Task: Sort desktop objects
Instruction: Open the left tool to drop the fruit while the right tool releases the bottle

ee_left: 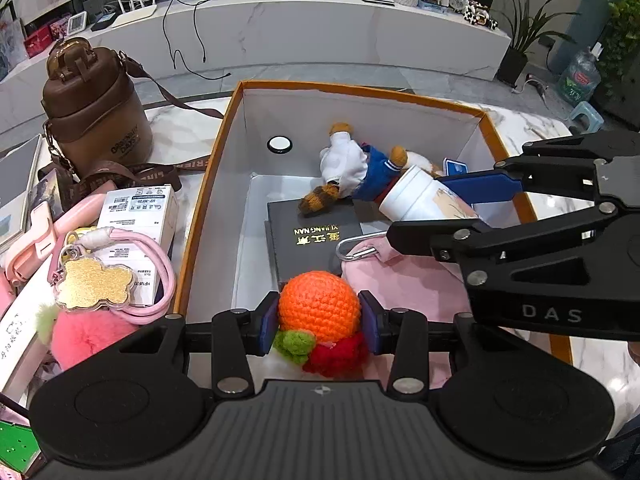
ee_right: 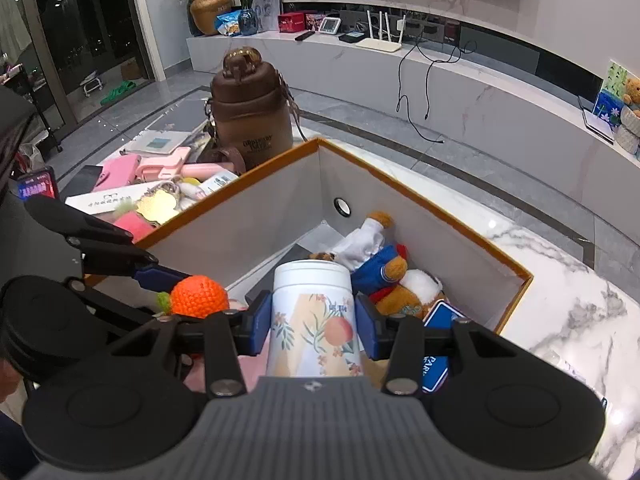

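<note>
Left gripper (ee_left: 319, 316) is pinched on a squishy, feather-light crochet orange (ee_left: 319, 305) at its middle. Right gripper (ee_right: 315, 325) clamps a rigid white canister (ee_right: 314, 320) mid-body, probably slick. Both hang over the orange-rimmed box (ee_left: 224, 168).

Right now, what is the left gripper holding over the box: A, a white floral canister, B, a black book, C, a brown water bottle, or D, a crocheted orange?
D: the left gripper has its blue pads pressed on both sides of the crocheted orange, above the orange-rimmed box.
</note>
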`<state>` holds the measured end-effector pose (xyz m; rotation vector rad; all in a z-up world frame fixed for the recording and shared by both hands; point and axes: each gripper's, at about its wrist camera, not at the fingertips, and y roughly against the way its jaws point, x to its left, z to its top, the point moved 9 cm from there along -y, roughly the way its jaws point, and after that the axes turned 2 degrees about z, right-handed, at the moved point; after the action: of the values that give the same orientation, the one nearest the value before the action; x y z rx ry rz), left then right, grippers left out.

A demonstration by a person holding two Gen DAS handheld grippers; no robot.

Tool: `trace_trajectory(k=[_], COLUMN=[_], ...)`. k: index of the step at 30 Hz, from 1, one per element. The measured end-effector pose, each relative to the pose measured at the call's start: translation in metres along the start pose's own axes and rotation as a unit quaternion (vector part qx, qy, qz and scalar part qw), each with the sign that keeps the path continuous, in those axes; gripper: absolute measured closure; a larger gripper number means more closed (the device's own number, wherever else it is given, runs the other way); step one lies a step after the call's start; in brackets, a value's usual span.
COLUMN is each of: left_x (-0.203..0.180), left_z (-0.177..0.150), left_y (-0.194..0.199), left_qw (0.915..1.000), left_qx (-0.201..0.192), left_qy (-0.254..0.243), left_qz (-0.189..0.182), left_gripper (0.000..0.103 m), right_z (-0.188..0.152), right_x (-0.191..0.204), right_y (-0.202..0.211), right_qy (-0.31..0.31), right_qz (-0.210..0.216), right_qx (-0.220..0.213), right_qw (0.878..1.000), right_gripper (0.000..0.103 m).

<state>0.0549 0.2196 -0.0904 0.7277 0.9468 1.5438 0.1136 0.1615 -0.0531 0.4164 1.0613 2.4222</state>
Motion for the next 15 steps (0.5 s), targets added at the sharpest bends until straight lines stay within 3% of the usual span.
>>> trace_trajectory(k=[11,15], left_x=[-0.0002,-0.0002], left_z=[0.0,0.0001], left_y=[-0.0027,-0.0023], left_qw=[1.0,0.9999], left_qx=[0.004,0.005], left_qy=[-0.003,-0.004], left_qz=[0.007,0.01], left_gripper=[0.054,0.048], right_z=[-0.0024,-0.0019], right_x=[-0.0022,-0.0011], right_y=[-0.0059,-0.0047], right_qy=[-0.001,-0.001], right_qz=[-0.003,-0.001], right_qx=[0.003,0.0], right_qw=[1.0,1.0], right_gripper=[0.056,0.056])
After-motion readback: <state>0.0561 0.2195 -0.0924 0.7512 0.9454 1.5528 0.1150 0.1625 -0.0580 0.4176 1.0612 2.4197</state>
